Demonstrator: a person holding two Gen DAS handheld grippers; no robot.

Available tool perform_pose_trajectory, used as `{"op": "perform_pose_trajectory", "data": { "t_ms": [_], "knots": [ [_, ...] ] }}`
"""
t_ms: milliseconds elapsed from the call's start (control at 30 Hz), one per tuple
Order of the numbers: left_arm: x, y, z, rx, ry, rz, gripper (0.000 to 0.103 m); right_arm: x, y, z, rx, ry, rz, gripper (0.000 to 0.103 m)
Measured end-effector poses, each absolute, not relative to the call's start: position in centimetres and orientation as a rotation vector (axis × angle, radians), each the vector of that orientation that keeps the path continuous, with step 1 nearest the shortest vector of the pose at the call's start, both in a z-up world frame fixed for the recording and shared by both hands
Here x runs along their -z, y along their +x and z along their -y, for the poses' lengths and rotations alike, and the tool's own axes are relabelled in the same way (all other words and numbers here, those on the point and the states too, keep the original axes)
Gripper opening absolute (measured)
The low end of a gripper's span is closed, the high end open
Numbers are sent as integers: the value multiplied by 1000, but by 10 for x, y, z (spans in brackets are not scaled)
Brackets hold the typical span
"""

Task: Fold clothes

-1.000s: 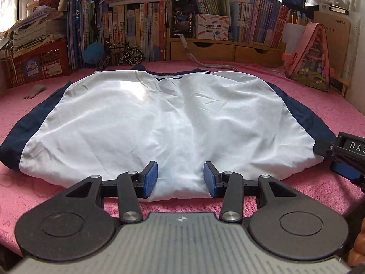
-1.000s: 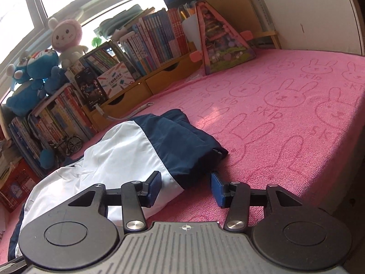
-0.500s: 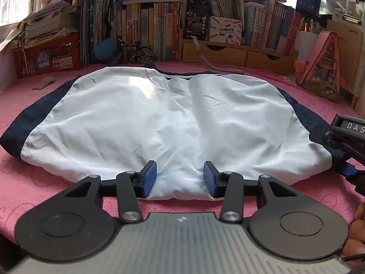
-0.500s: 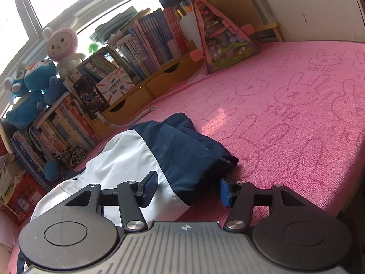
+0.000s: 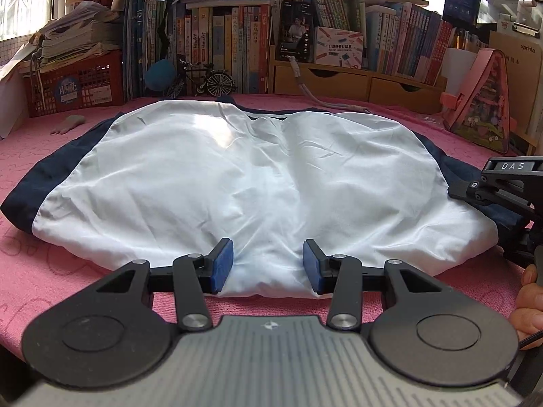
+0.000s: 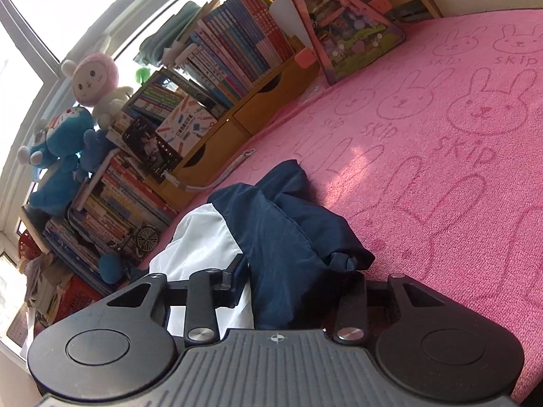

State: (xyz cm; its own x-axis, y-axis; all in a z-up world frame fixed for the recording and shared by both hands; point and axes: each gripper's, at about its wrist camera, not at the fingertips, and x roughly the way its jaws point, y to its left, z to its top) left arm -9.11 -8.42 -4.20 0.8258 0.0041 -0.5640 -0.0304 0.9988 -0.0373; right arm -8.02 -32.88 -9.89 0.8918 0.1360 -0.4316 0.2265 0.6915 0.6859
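Note:
A white garment with navy side panels (image 5: 244,183) lies spread flat on the pink towel-covered surface (image 5: 40,264). My left gripper (image 5: 268,264) is open, its blue pads on either side of the white near hem at the middle. My right gripper (image 6: 298,278) is open with the navy right corner of the garment (image 6: 292,237) bunched between its wide-apart jaws; its right pad is hidden by cloth. The right gripper's black body also shows at the right edge of the left wrist view (image 5: 502,183).
Bookshelves (image 5: 237,47), a red crate (image 5: 74,81), wooden drawers (image 5: 339,81), a model bicycle (image 5: 203,81) and a pink triangular case (image 5: 482,108) line the far edge. A white cable (image 6: 220,179) lies near the drawers. Pink rabbit-print towel (image 6: 458,135) stretches to the right.
My right gripper has moved forward over the navy corner, so the cloth now sits between its jaws, which opened wider. My left gripper has stayed at the near hem, shifting slightly.

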Motion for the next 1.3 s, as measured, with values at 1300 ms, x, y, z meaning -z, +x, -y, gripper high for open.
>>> {"op": "perform_pose_trajectory", "data": {
  "t_ms": [1300],
  "knots": [
    [79,-109,-79,434,-1067,-542,34,-65,-14,46,-987,95,-746,50]
  ]
}}
